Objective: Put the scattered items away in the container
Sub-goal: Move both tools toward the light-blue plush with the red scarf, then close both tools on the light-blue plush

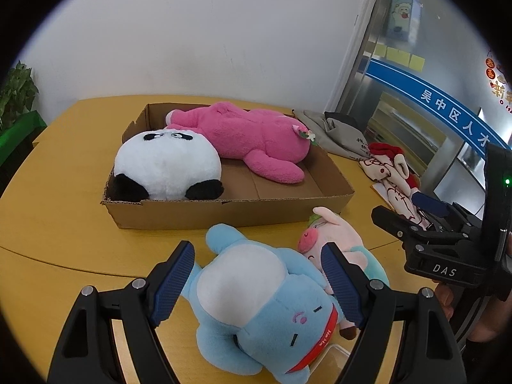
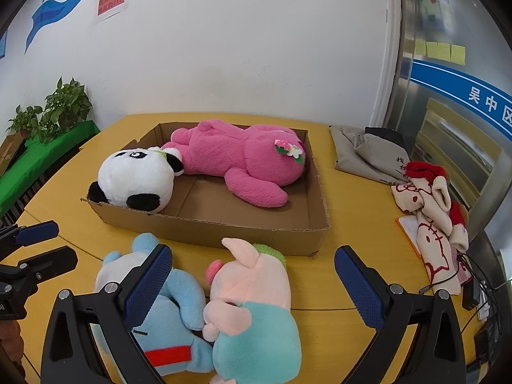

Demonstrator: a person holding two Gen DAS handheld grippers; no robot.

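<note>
Yellow tabletop (image 1: 64, 192) holds our cardboard box (image 1: 224, 211), already bearing a panda (image 1: 166, 166) and a pink bear (image 1: 249, 134). Before it lie the blue plush (image 1: 256, 291) and, touching it, the pink pig plush (image 2: 252, 291). Our left gripper (image 1: 259, 281) straddles the blue one, jaws spread, not pressing; our right gripper (image 2: 252, 284) gapes over the pig. Both look soft, light, squashy; we'd pinch mid-body.

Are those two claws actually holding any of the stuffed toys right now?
No. The left gripper stands open around the blue plush toy; the right gripper stands open over the pink plush pig.
</note>
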